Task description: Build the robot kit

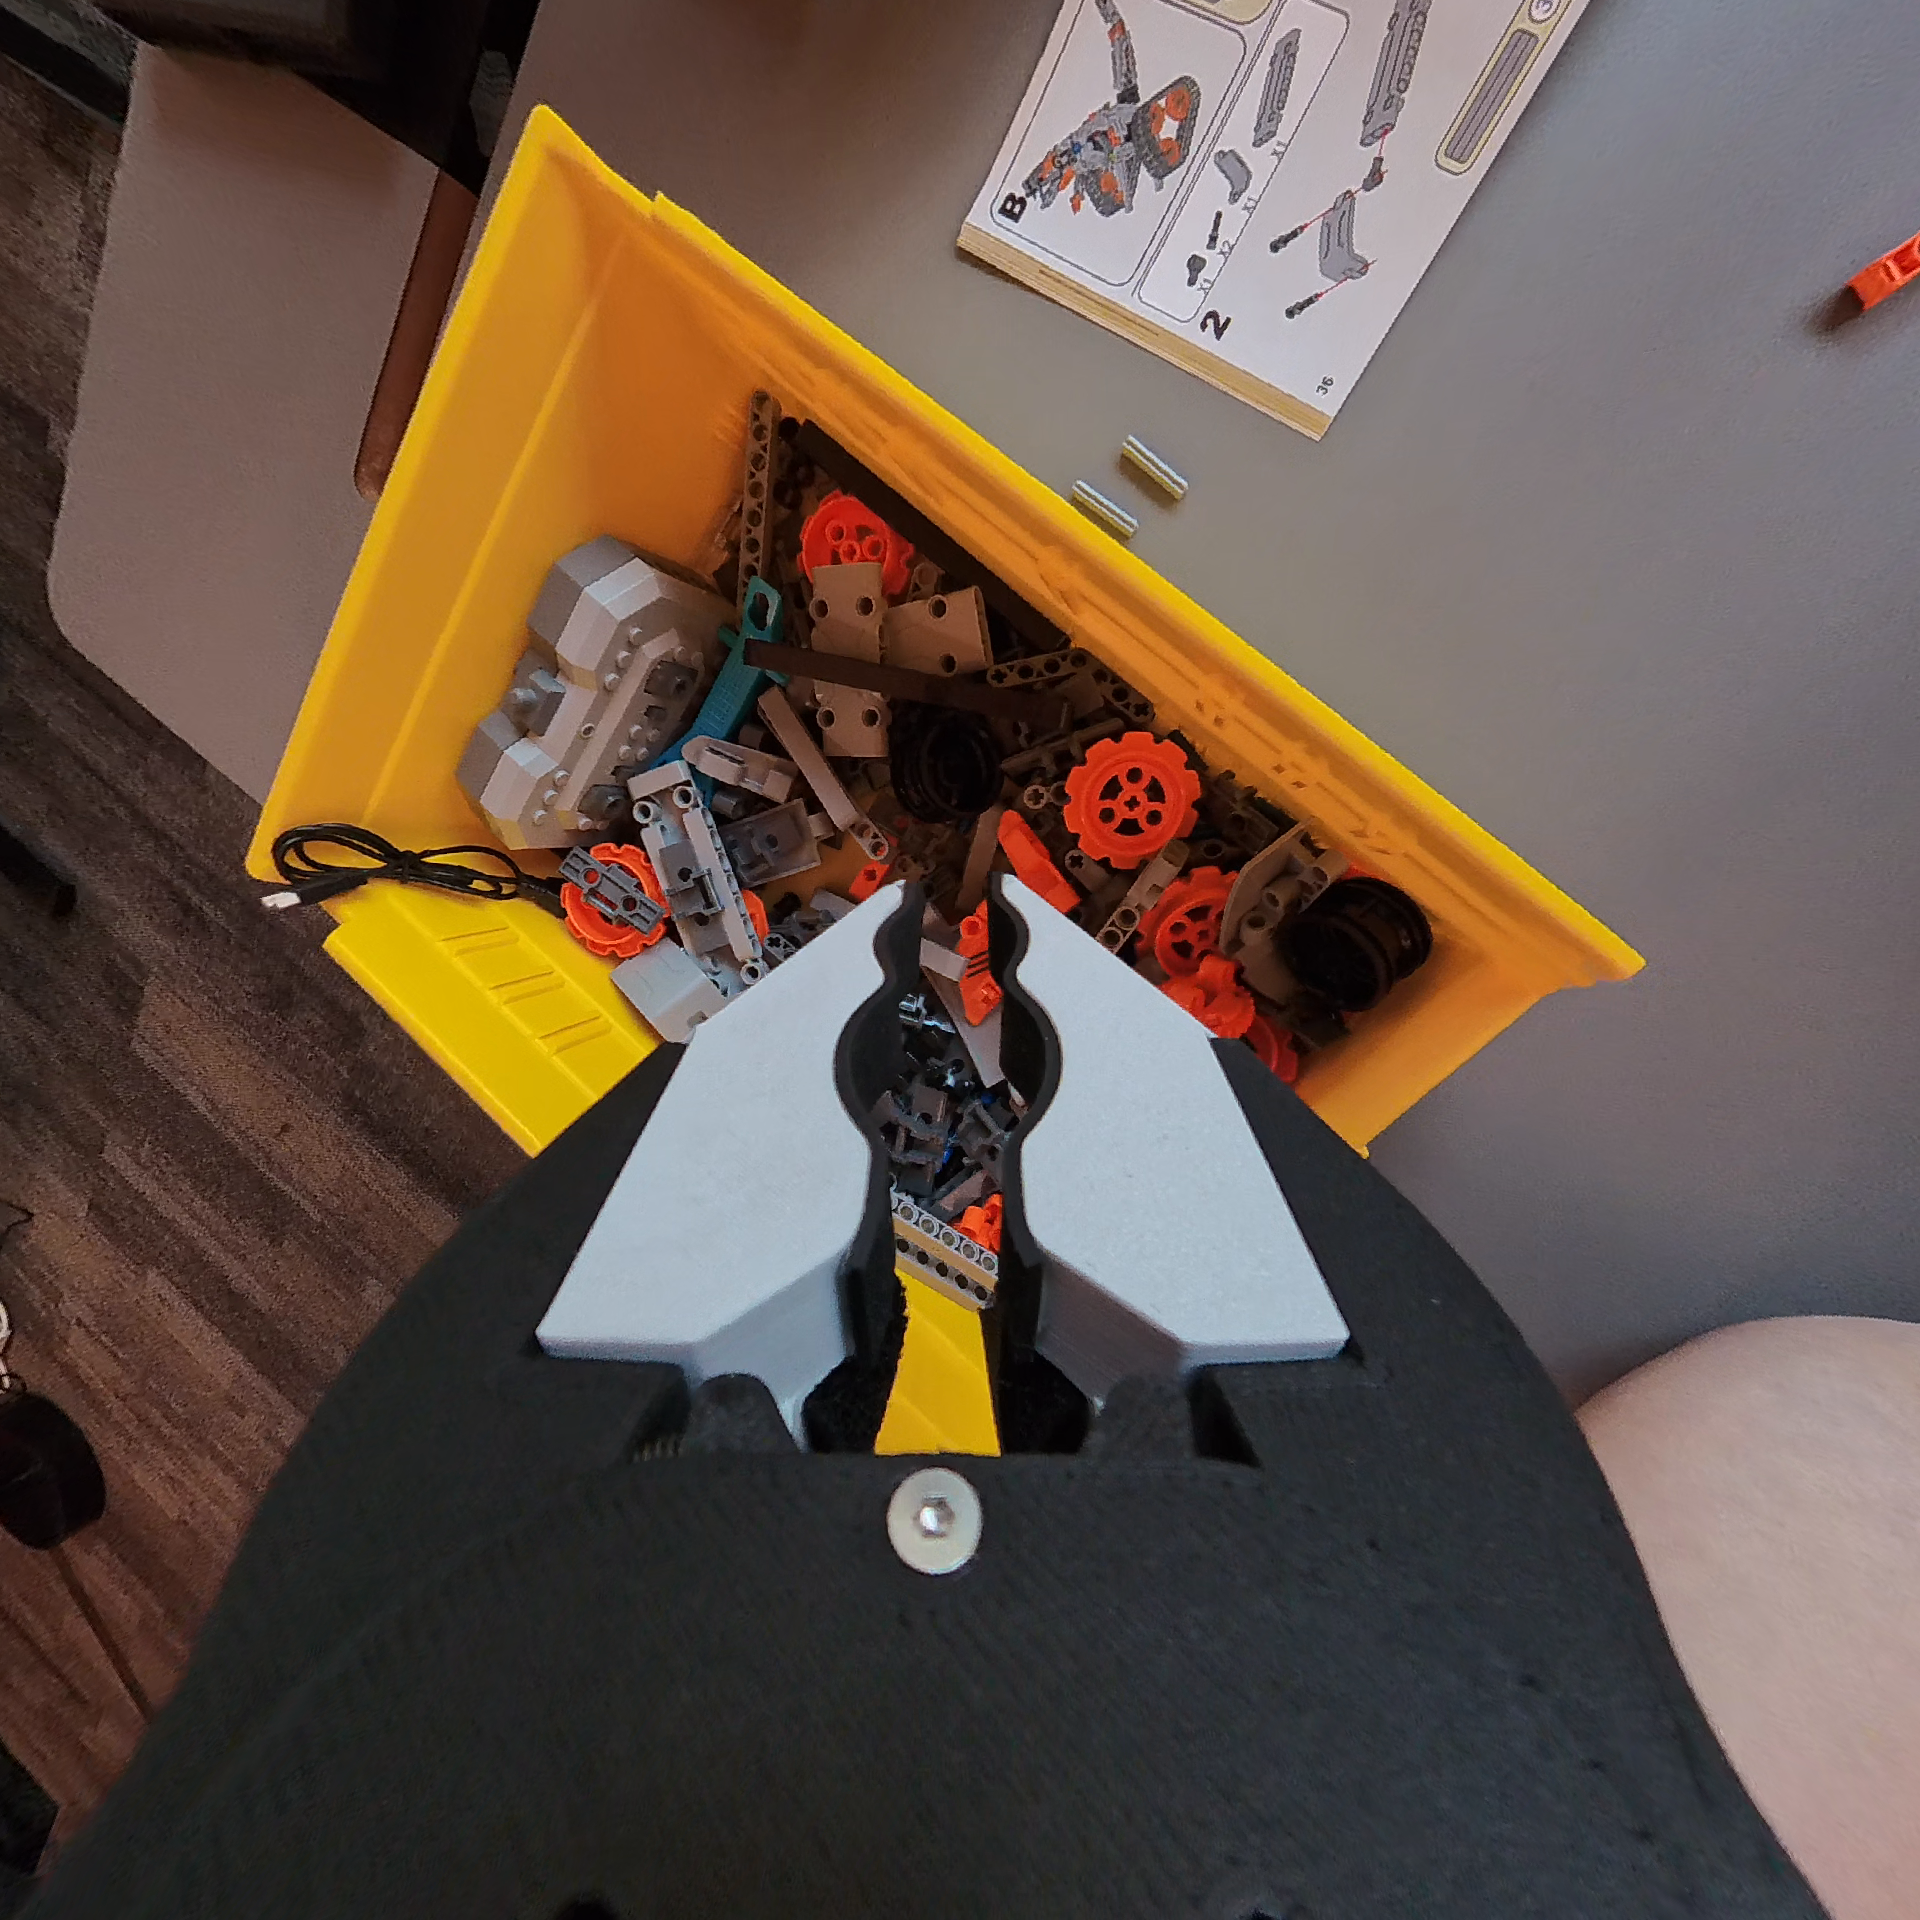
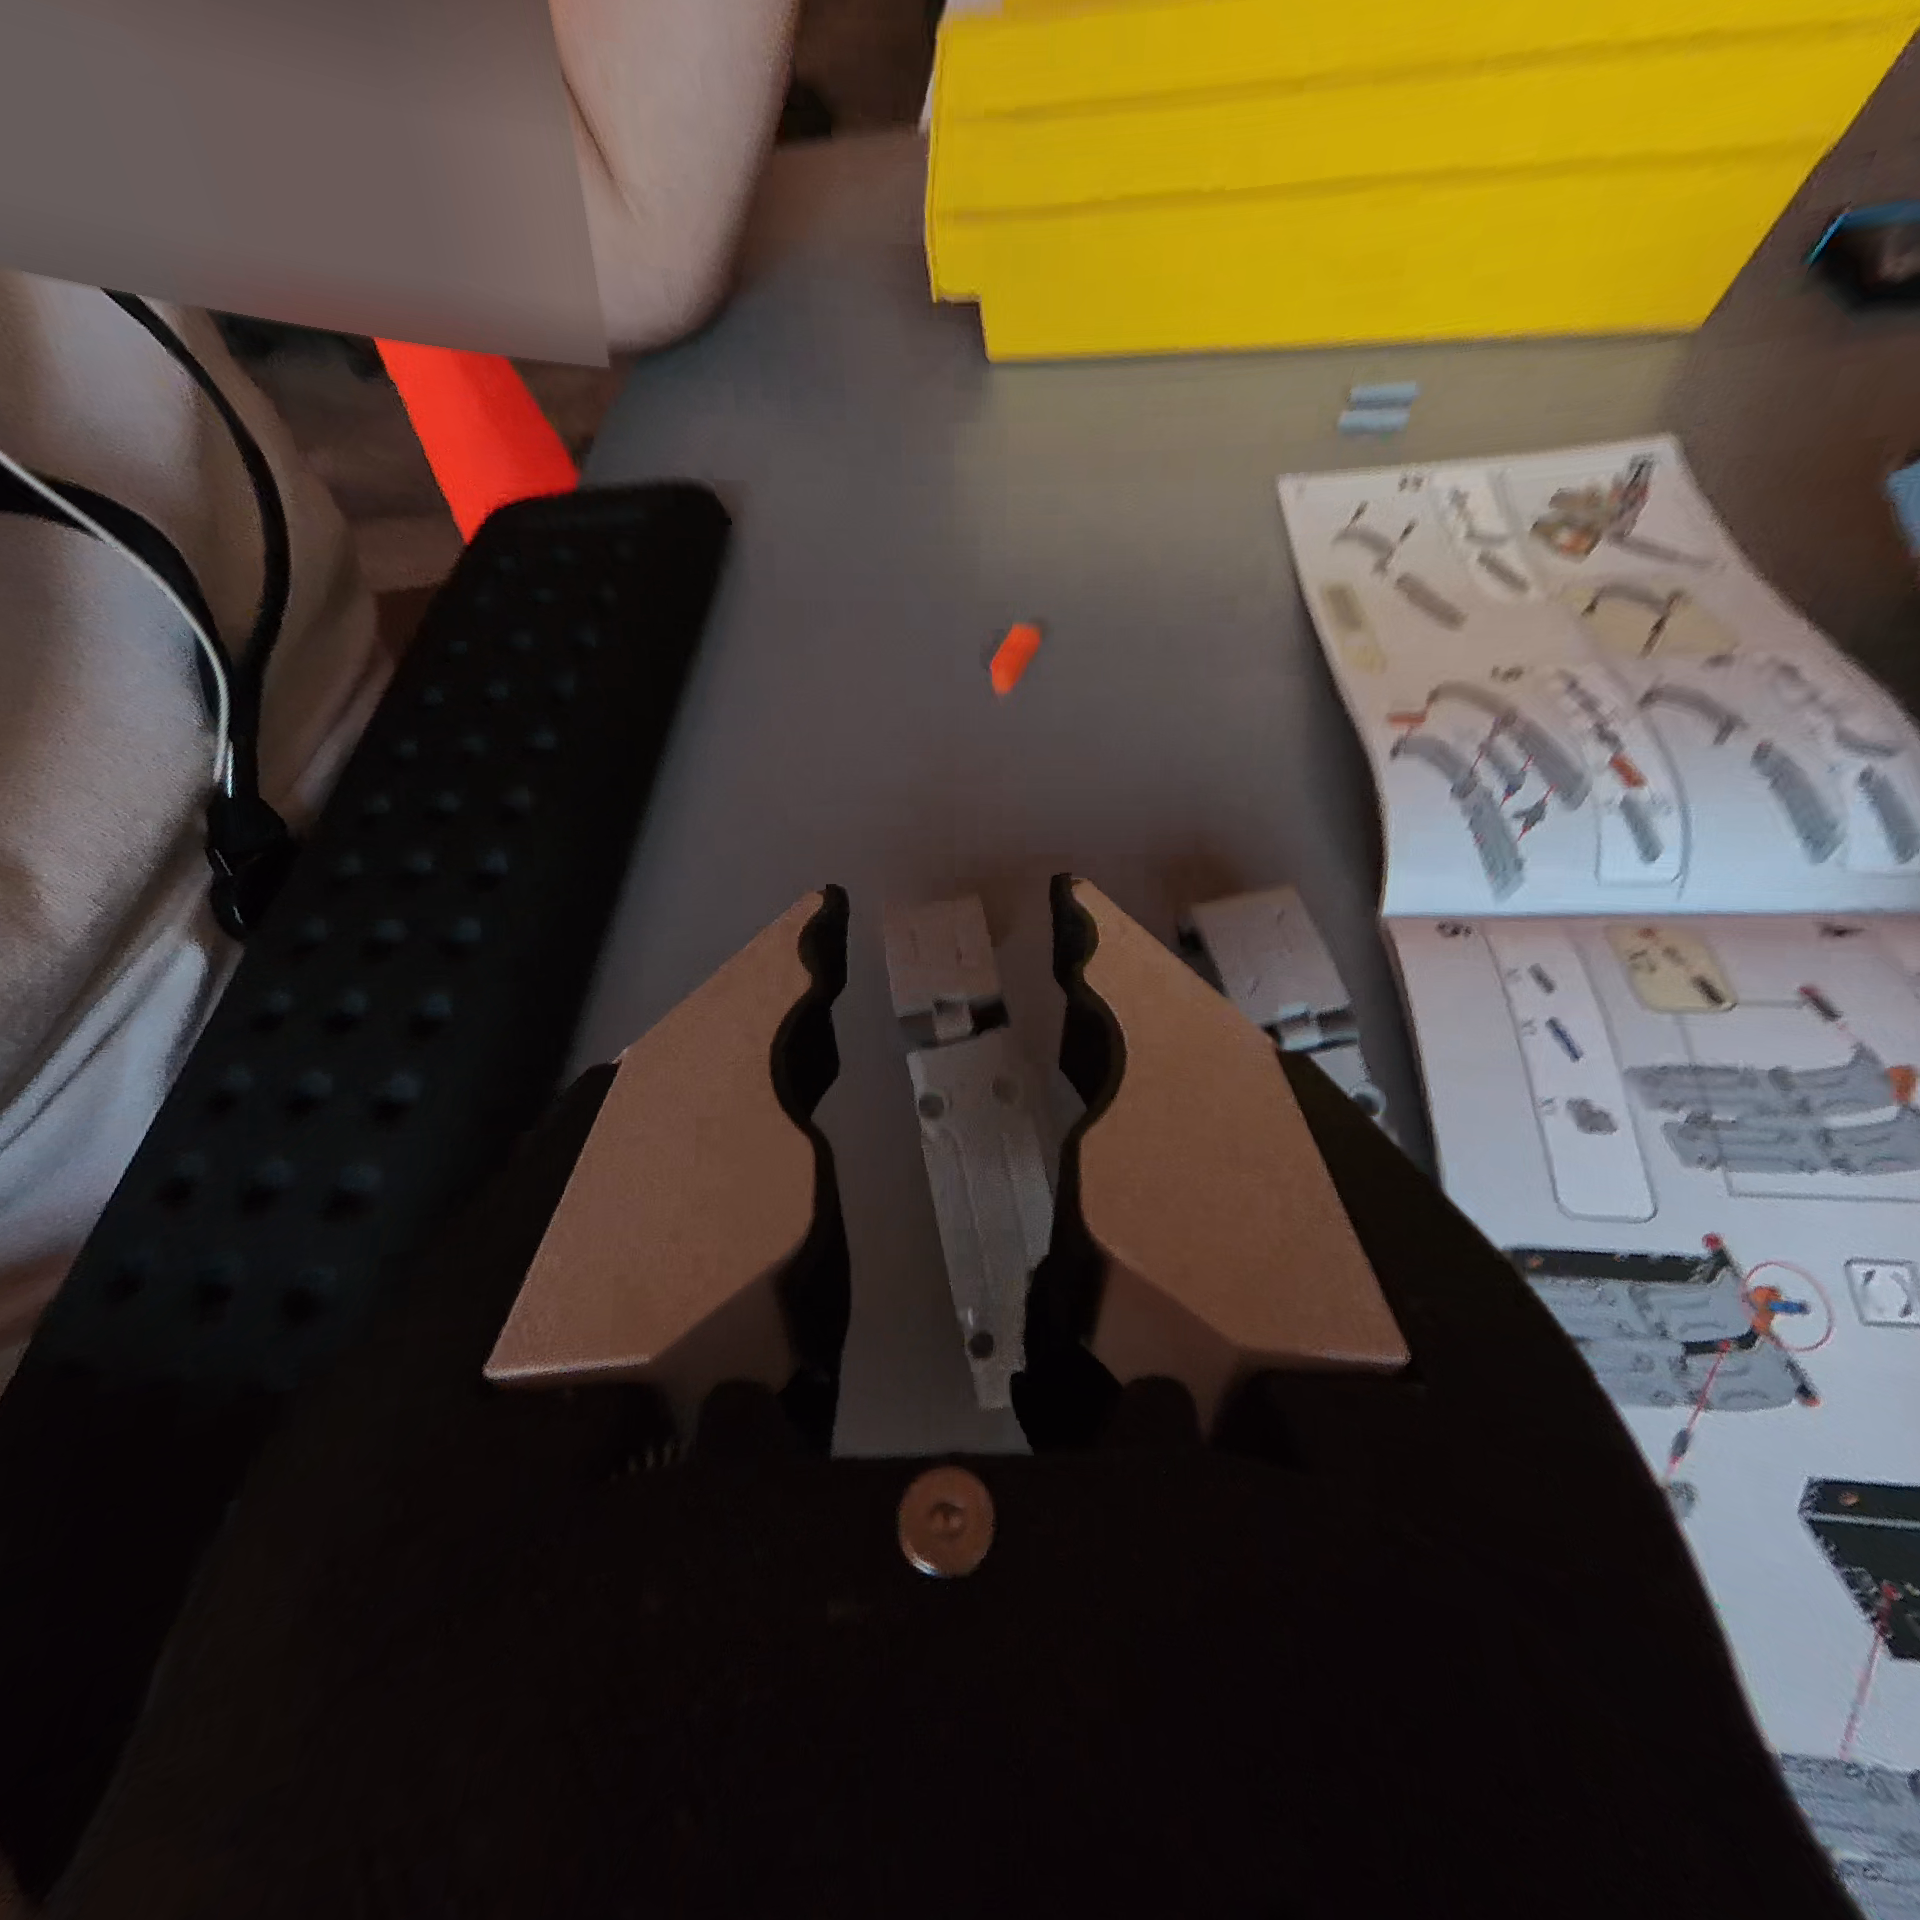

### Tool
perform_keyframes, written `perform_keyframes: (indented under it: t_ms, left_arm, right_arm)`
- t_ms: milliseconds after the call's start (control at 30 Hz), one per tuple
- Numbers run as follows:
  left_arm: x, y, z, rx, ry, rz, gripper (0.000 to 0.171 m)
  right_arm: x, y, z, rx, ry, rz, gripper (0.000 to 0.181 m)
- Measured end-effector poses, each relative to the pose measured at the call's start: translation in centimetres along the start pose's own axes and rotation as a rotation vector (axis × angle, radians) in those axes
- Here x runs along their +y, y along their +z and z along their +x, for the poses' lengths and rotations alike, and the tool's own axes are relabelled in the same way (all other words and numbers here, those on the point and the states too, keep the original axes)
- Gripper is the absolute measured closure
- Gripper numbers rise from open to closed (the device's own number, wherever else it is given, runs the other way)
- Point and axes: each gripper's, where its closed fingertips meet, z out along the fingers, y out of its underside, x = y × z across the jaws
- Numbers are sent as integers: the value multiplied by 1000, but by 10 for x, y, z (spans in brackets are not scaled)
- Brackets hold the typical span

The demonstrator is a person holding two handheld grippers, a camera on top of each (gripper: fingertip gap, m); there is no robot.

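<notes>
In the left wrist view my left gripper (image 1: 951, 888) hovers over a yellow bin (image 1: 540, 468) full of loose building parts: orange gears (image 1: 1127, 800), grey beams and a big grey block (image 1: 592, 696). Its grey fingers stand a narrow gap apart with nothing clearly between them. In the blurred right wrist view my right gripper (image 2: 948, 899) is open low over the grey table (image 2: 831, 623). A grey curved part (image 2: 971, 1122) lies between its tan fingers, close to the right one. A second grey part (image 2: 1268, 966) lies just to the right.
An open instruction booklet (image 2: 1662, 935) lies right of the grippers; it also shows in the left wrist view (image 1: 1247, 197). Two small pins (image 1: 1127, 488) lie beside the bin (image 2: 1351, 177). A small orange piece (image 2: 1013, 657) sits mid-table. A black dimpled body (image 2: 416, 883) and a person's clothing (image 2: 94, 727) are at the left. My right fingertips sit around 35 cm from my left ones. The right gripper is farther from the big grey block (image 1: 592, 696), some 40 cm, than the left, some 15 cm.
</notes>
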Motion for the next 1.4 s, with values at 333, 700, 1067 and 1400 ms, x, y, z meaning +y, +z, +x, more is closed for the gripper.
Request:
perform_keyframes:
  t_ms: [333,700,1067,1400]
  left_arm:
    - [11,1,-8,-26,-44,-37,161]
    - [24,1,-16,-107,-79,-156,162]
    - [31,7,-17,-113,-91,-221,163]
    - [31,3,-13,-100,-98,-206,164]
  right_arm:
    - [-81,12,29,289,-16,336,154]
    - [-130,74,-50,290,-191,446,160]
    - [-107,120,-75,199,-207,321,159]
    - [-104,115,-59,253,-164,322,159]
